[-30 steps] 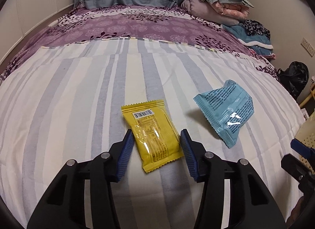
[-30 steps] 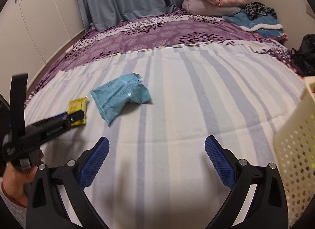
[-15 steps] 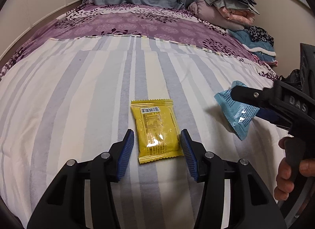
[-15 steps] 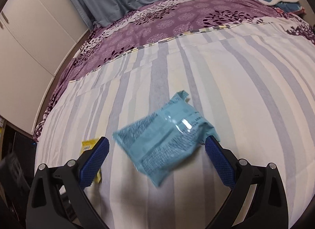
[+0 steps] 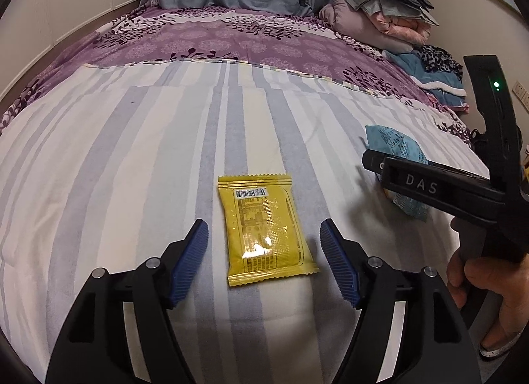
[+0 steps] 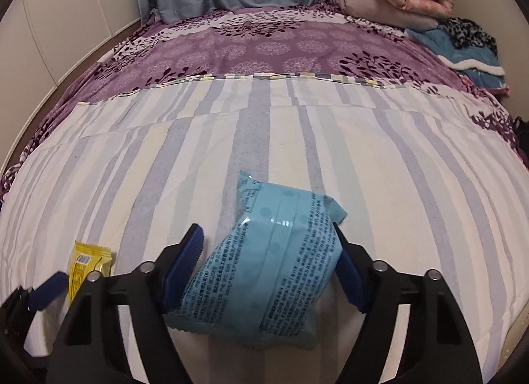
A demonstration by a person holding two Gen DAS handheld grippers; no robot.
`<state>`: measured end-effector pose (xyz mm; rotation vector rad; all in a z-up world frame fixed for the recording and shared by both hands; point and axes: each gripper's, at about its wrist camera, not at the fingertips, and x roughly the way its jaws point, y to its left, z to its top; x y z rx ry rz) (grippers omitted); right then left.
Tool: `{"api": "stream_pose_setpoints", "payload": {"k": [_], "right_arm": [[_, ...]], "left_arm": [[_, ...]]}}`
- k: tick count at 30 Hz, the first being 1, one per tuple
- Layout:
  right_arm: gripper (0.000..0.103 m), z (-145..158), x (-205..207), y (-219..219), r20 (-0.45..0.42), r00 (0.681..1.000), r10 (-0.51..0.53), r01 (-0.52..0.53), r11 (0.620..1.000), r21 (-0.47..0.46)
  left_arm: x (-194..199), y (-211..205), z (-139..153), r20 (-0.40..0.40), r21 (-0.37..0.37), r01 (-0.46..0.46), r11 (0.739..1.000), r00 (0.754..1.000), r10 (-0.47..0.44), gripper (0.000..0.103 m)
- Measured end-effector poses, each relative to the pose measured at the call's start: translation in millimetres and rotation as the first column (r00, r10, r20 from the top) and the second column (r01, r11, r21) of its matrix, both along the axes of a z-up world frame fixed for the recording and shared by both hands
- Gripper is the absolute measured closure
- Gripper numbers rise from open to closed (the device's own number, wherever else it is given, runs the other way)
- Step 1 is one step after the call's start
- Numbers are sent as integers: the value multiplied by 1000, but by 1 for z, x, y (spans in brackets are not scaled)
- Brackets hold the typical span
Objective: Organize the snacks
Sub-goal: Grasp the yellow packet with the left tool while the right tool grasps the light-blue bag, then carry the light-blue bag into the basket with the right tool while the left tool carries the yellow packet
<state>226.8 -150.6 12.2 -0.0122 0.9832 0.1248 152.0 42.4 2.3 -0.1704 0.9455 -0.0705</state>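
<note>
Yellow packet (image 5: pixel 266 231), light blue packet (image 6: pixel 264 261), grey-and-white striped sheet (image 5: pixel 132 159), purple floral bedspread (image 5: pixel 238 43).

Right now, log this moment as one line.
left gripper: opening, astride yellow packet | right gripper: closing on blue packet | both on striped bedspread

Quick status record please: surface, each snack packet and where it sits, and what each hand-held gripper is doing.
surface: striped bedsheet
yellow packet: flat on the sheet, between the fingers of the left hand-held gripper, untouched
left hand-held gripper: jaws opening, clear of the packet
blue packet: between the fingers of the right hand-held gripper
right hand-held gripper: jaws closing, pads at the packet's sides
</note>
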Motion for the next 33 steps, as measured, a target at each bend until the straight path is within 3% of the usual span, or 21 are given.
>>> {"api": "stream_pose_setpoints", "payload": {"k": [3, 4, 11, 24, 33], "right_arm": [[39, 4, -12, -6, 19, 1000, 11, -11, 1000, -6], [40, 5, -16, -7, 25, 1000, 13, -13, 1000, -8], [48, 17, -50, -26, 59, 998, 12, -13, 1000, 23], [49, 66, -121, -59, 158, 987, -6, -8, 996, 92], [49, 102, -173, -99, 240, 968, -72, 45, 992, 118]], "left_arm": [[2, -1, 0, 7, 27, 0, 1000, 1000, -1, 53], [2, 0, 0, 8, 32, 1, 1000, 1000, -1, 54], [-8, -1, 7, 21, 23, 20, 1000, 1000, -20, 56], [-47, -25, 50, 100, 16, 89, 996, 991, -90, 56], [-79, -56, 83, 163, 9, 172, 985, 972, -171, 56]]}}
